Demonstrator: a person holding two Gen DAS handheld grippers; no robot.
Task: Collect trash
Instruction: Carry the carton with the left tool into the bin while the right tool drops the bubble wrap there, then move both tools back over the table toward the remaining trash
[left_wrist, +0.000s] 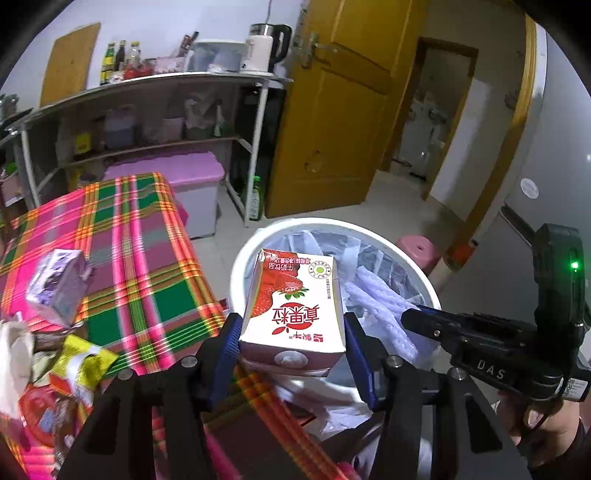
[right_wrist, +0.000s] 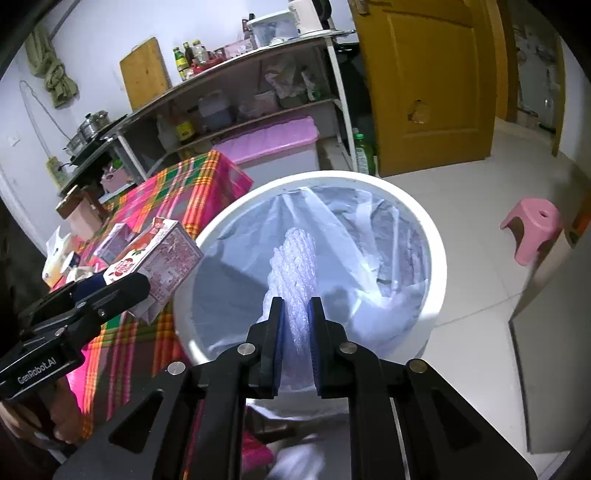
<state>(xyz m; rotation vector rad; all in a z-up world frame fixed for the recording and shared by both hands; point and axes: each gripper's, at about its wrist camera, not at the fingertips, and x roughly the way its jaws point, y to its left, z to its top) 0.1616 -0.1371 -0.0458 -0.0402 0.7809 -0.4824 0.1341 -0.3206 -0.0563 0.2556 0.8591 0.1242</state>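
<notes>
My left gripper (left_wrist: 291, 332) is shut on a red and white strawberry milk carton (left_wrist: 295, 299) and holds it over the near rim of the white trash bin (left_wrist: 240, 266). The carton also shows in the right wrist view (right_wrist: 155, 254). My right gripper (right_wrist: 295, 314) is shut on a strip of white bubble wrap (right_wrist: 295, 258) that hangs into the bin (right_wrist: 436, 236), which is lined with a clear bag. The right gripper shows in the left wrist view (left_wrist: 410, 317) at the bin's right rim.
A table with a pink and green plaid cloth (left_wrist: 140, 251) stands left of the bin and carries a purple carton (left_wrist: 59, 288), a yellow wrapper (left_wrist: 81, 365) and other litter. A pink stool (right_wrist: 532, 229), a yellow door (right_wrist: 428, 81) and a shelf unit (right_wrist: 236, 103) stand beyond.
</notes>
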